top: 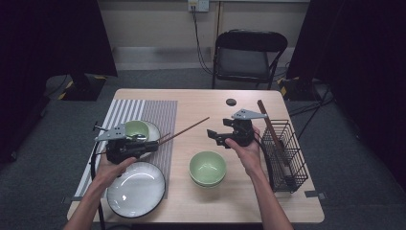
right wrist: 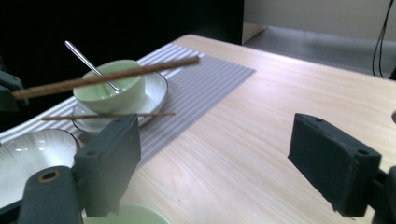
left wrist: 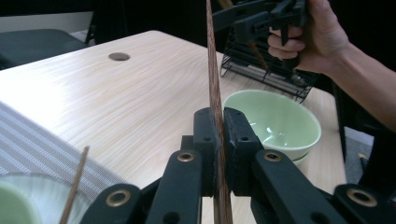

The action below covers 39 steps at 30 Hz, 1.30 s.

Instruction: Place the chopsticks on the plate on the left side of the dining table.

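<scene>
A pale wooden table [top: 201, 201] stands among dark curtains, bare between striped mat [top: 143, 112] and wire rack [top: 286, 153]. The left gripper [left wrist: 218, 135] pinches a chopstick [top: 189, 128] slanting above that gap. The right gripper [right wrist: 224, 158], jaws spread, hovers above the green bowl [top: 208, 167].

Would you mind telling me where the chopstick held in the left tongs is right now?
In the high view the chopstick sits left of centre, clamped in the left tongs and slanting up over the striped placemat edge toward the table's middle, above the small green bowl.
</scene>
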Motion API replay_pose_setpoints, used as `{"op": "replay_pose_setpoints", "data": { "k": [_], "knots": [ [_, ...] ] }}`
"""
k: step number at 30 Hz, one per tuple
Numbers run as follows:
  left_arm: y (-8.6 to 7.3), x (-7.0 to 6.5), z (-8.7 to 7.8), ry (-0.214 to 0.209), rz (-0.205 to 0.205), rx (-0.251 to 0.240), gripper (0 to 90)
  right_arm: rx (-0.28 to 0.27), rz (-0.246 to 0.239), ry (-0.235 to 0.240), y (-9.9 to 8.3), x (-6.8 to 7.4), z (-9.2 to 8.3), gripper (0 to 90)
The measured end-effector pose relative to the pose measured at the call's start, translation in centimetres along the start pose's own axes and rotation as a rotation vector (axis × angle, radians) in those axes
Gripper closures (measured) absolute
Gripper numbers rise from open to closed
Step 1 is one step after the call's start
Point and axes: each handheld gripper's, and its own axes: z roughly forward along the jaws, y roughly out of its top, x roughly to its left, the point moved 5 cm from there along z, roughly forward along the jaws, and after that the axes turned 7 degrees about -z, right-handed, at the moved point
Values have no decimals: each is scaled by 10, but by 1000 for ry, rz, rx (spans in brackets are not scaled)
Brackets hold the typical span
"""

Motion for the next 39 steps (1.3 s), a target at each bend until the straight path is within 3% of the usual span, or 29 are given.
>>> {"op": "replay_pose_setpoints", "data": {
  "k": [3,16,17,26,29,39],
  "knots": [
    [-6,8,-8,18,-30,6,846,35,12,-11,-13,-4,3,165],
    [-30,26,-29,79,-58,34,846,90,29,-53,-31,-12,5,166],
    [-34,30,-32,99,-59,42,846,102,31,-59,-35,-13,5,168],
    [-49,40,-36,131,-89,62,846,131,27,-67,-41,-14,7,166],
    [-58,46,-42,158,-113,86,847,154,34,-76,-51,-16,7,166],
    [-77,56,-51,187,-130,111,847,217,31,-109,-72,-22,9,167]
  ]
}}
